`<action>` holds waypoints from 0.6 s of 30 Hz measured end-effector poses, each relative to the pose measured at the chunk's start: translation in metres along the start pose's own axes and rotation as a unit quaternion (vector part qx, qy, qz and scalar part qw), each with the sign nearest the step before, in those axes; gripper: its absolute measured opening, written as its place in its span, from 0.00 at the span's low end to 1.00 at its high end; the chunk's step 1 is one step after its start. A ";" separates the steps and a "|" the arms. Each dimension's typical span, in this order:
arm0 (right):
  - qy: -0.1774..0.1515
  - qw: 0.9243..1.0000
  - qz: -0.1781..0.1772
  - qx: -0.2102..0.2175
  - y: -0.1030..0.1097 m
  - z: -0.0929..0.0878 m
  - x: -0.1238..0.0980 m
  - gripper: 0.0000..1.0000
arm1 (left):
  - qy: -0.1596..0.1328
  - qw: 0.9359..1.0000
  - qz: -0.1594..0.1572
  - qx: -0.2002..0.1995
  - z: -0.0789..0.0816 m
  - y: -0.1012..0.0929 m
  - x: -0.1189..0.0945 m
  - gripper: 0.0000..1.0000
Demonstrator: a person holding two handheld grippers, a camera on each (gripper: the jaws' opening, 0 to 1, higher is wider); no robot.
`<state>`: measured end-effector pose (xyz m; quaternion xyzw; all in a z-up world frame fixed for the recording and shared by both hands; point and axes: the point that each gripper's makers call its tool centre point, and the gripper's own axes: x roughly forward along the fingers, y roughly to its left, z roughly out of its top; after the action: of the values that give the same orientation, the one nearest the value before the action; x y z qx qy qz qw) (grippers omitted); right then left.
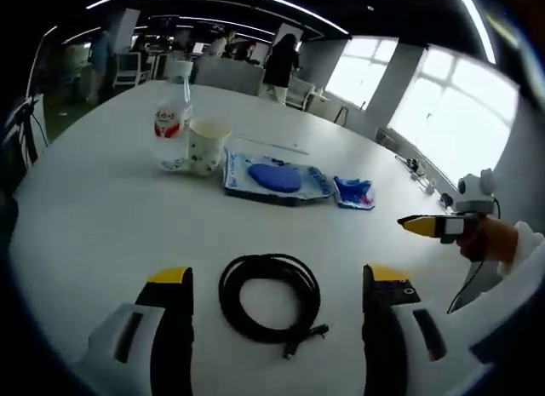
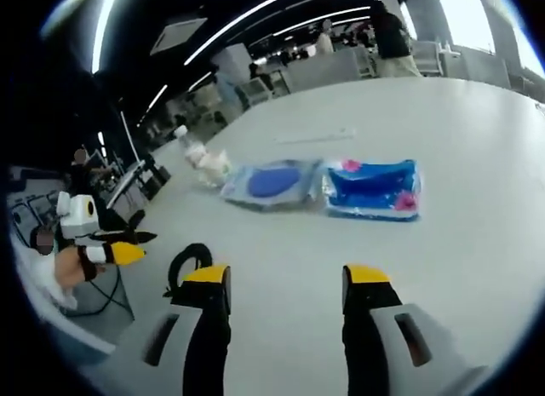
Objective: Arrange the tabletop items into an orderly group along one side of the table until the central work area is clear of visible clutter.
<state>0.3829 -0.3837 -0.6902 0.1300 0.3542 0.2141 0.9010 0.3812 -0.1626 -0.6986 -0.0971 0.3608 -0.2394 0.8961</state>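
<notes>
A coiled black cable lies on the white table, right between the jaws of my left gripper, which is open. Farther off stand a clear bottle with a red label and a paper cup. Beside them lie a clear packet with a blue disc and a small blue packet. My right gripper is open over bare table, and the blue packet and the disc packet lie ahead of it. The cable peeks out past its left jaw.
A thin white stick lies behind the packets. A hand holds the right gripper at the table's right edge. The left gripper shows at the left. Chairs and people stand beyond the far edge, near windows.
</notes>
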 end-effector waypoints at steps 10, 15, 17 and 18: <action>0.037 0.998 0.042 -0.023 0.041 -0.009 0.030 0.46 | 0.013 0.999 0.026 -0.027 -0.013 0.017 -0.002 0.76; 0.052 0.997 0.055 -0.031 0.055 -0.012 0.043 0.44 | 0.016 0.999 0.031 -0.036 -0.013 0.024 0.000 0.74; 0.058 0.996 0.060 -0.031 0.059 -0.012 0.049 0.43 | 0.017 0.999 0.032 -0.041 -0.013 0.026 0.002 0.73; 0.061 0.996 0.061 -0.032 0.062 -0.013 0.051 0.43 | 0.018 0.998 0.033 -0.043 -0.014 0.026 0.004 0.73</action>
<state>0.3891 -0.3045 -0.7051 0.1097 0.3928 0.2874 0.8666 0.3833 -0.1414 -0.7199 -0.1191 0.3894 -0.1959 0.8921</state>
